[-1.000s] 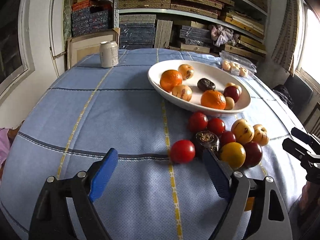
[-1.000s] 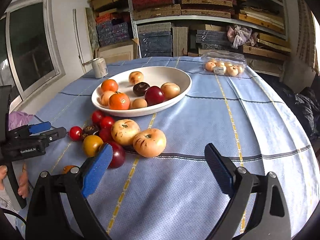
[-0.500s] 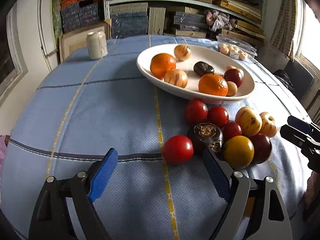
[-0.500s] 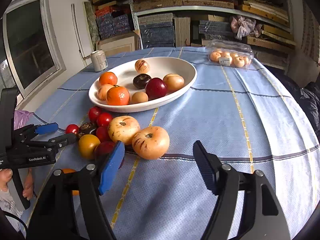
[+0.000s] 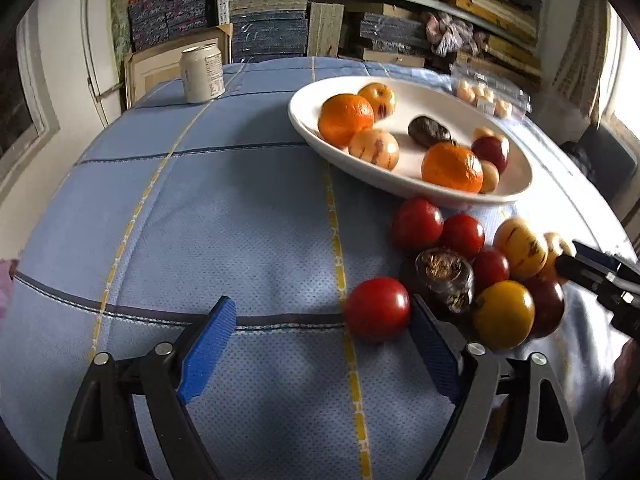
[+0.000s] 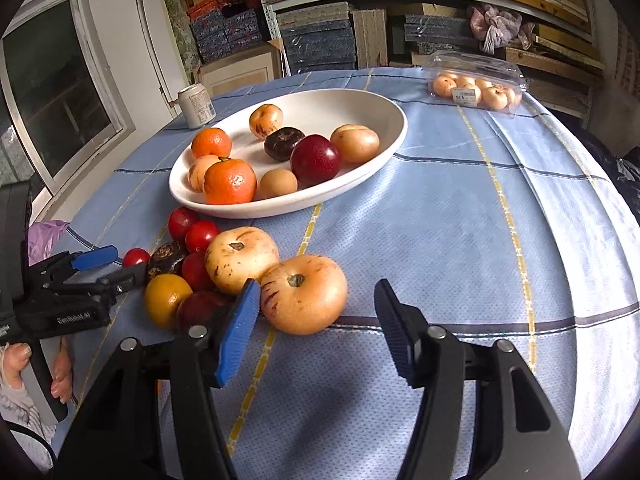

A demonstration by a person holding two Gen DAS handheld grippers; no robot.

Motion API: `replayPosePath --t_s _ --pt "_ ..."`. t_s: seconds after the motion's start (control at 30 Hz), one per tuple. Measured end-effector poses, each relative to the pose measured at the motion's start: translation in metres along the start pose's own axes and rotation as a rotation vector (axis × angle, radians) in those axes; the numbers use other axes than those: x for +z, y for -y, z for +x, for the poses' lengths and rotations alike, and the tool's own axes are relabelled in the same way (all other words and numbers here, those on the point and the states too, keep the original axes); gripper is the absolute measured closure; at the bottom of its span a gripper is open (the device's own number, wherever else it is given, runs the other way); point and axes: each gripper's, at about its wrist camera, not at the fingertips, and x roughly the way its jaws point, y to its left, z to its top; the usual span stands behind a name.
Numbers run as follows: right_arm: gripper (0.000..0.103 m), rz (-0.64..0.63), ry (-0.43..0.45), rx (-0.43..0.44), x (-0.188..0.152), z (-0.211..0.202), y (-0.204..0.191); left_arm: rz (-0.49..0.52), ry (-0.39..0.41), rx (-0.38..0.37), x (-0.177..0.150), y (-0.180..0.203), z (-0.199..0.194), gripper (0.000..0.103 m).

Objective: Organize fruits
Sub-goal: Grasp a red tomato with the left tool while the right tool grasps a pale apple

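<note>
Loose fruit beside white bowl (image 6: 384,152) on blue-clothed surface (image 6: 460,240).
Left tool (image 5: 320,328) released, red tomato (image 5: 376,308) at its right pad; right tool (image 6: 316,308) closing, unclamped, about pale speckled fruit (image 6: 304,294).

Both my wrist cams sit low behind my jaws, tilted down over the desk (image 5: 200,200) toward the shelves, L from the left, R from the right, close-up, sharing the white bowl (image 5: 304,120) & loose fruit pile (image 6: 240,256).

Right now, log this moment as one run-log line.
left gripper: open, beside red tomato | right gripper: closing, pale streaked fruit between jaws, unpinched | white bowl: partly filled
</note>
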Motion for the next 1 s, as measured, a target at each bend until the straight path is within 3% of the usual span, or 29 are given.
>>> replayPosePath --t_s 0.2,0.37,0.5,0.83,0.9,0.93,1.0 --pt "0.045 0.004 -0.029 0.008 0.001 0.007 -0.001 0.034 0.0 -0.01 -0.002 0.006 0.0 0.03" --pt "0.053 -0.002 -0.045 0.023 0.001 0.011 -0.004 0.031 0.015 -0.063 -0.002 0.006 -0.003 0.048" --pt "0.055 0.002 -0.046 0.026 0.0 0.011 -0.003 0.021 0.019 -0.098 -0.002 0.006 -0.004 0.054" --pt "0.057 0.002 -0.049 0.031 -0.001 0.011 -0.003 -0.006 0.023 -0.133 0.0 0.004 -0.004 0.056" --pt "0.057 0.003 -0.047 0.032 -0.001 0.011 -0.004 -0.008 0.023 -0.147 0.0 0.003 -0.003 0.062" --pt "0.057 0.004 -0.046 0.033 -0.001 0.011 -0.004 0.001 0.021 -0.165 0.0 0.005 -0.003 0.072" --pt "0.057 0.006 -0.048 0.035 -0.002 0.011 -0.003 0.02 0.023 -0.153 0.0 0.009 -0.003 0.072"
